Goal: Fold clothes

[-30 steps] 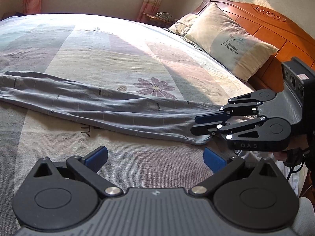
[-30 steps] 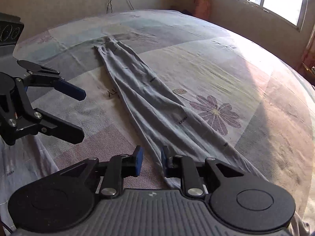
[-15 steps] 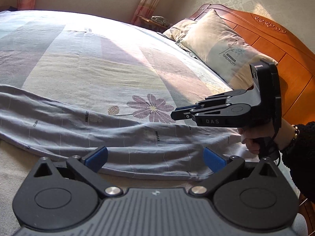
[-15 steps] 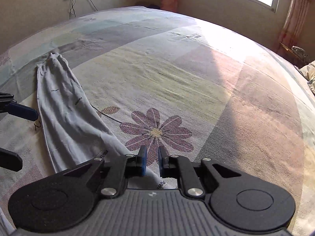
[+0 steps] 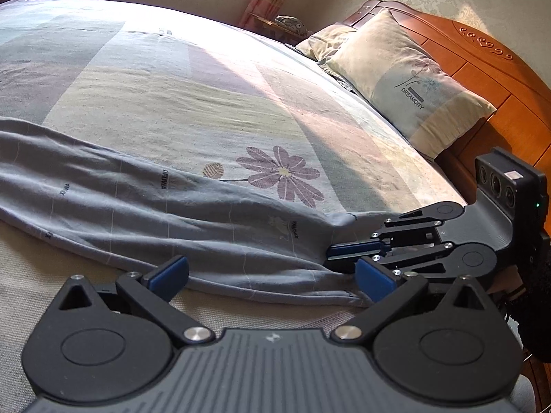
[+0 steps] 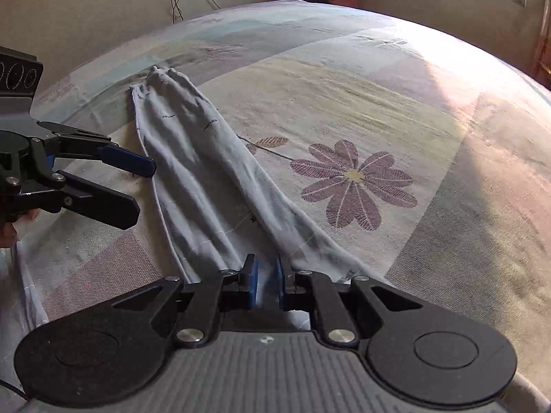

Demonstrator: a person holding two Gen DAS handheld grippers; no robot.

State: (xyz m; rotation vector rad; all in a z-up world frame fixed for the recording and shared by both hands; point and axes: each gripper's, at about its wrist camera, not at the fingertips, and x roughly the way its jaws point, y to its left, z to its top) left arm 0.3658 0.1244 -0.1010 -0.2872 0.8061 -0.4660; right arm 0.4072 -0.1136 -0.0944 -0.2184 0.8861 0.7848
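Trousers (image 5: 144, 213) of grey cloth lie stretched in a long strip across the bed (image 5: 179, 103), one end near the bed's side edge by the grippers, the other reaching toward its far edge. The right gripper (image 6: 266, 277) has just been narrowing; its blue pads pinch a raised fold at the near end of the trousers. The left gripper (image 5: 272, 277) hangs just over the same end, jaws spread wide, cloth below them but not pressed. A pillow (image 5: 406, 86) leans on the wooden headboard (image 5: 496, 69).
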